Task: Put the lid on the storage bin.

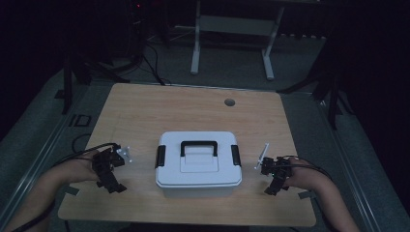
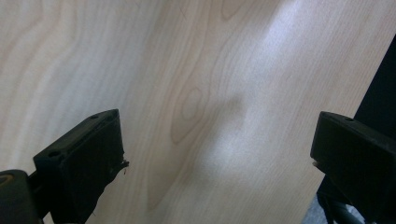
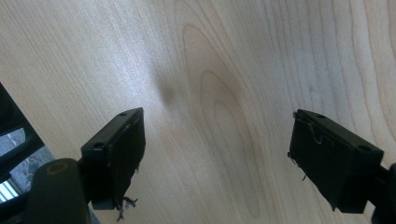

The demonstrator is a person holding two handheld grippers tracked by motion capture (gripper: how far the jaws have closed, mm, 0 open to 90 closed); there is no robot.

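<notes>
Left gripper (image 2: 219, 154): fingers (image 2: 84, 158) stood wide apart with nothing between them, bare pale wood grain of the desk (image 2: 196, 70) under them; the far finger was cut off at the frame's right edge, with a dark strip beyond the desk edge behind it, too dim to read. Right gripper (image 3: 217, 158): fingers (image 3: 116, 154) likewise spread wide over bare wood, nothing held; frayed threads hung from the pad edges, and a dark corner at lower left showed a bit of floor past the desk edge. From the high view, the left gripper (image 1: 109, 169) sat low over the near left part of the desk (image 1: 145, 106), the right gripper (image 1: 275, 174) over the near right part, each in a hand whose forearm came in from the bottom edge; both were dark shapes and their fingers could not be made out from that height. A small grey plate stood on each. Between the two grippers, apart from both, rested a white lidded box (image 1: 198, 164) with a black handle (image 1: 198, 146) lying on its lid and a black latch (image 1: 160, 155) at each end. A round grommet hole (image 1: 229, 102) sat near the desk's far edge. Beyond the desk, a white frame's legs (image 1: 195, 48) and cables on the floor; the room around was too dark to make out.
</notes>
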